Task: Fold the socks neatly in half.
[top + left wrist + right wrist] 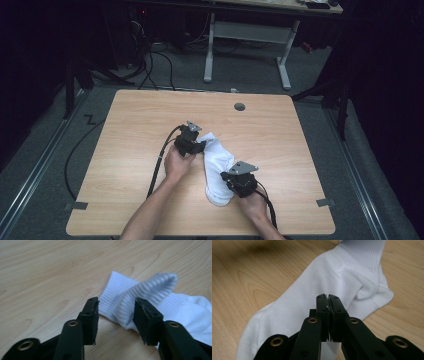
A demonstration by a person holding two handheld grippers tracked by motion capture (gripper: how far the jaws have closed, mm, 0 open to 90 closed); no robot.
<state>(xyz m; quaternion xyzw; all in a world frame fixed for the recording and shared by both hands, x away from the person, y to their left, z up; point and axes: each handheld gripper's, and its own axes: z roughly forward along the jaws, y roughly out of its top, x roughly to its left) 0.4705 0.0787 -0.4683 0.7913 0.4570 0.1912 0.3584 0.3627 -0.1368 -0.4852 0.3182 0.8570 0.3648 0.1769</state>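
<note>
A white sock [217, 165] lies flat near the middle of the wooden table [140, 115], its ribbed cuff toward the far side. My left gripper [202, 146] sits at the cuff end. In the left gripper view it [116, 302] is open, its jaws standing on either side of a raised fold of the ribbed cuff [140, 295] without pressing on it. My right gripper [226, 176] is at the sock's foot part. Seen in the right gripper view, it [327, 296] is shut, jaws together just over the smooth fabric [332, 277]; no cloth shows between the pads.
A round grey grommet [239, 106] sits in the table's far edge area. Bare wood surrounds the sock on all sides. Behind the table stands a white-legged desk [245, 45], and black cables [155, 60] lie on the floor.
</note>
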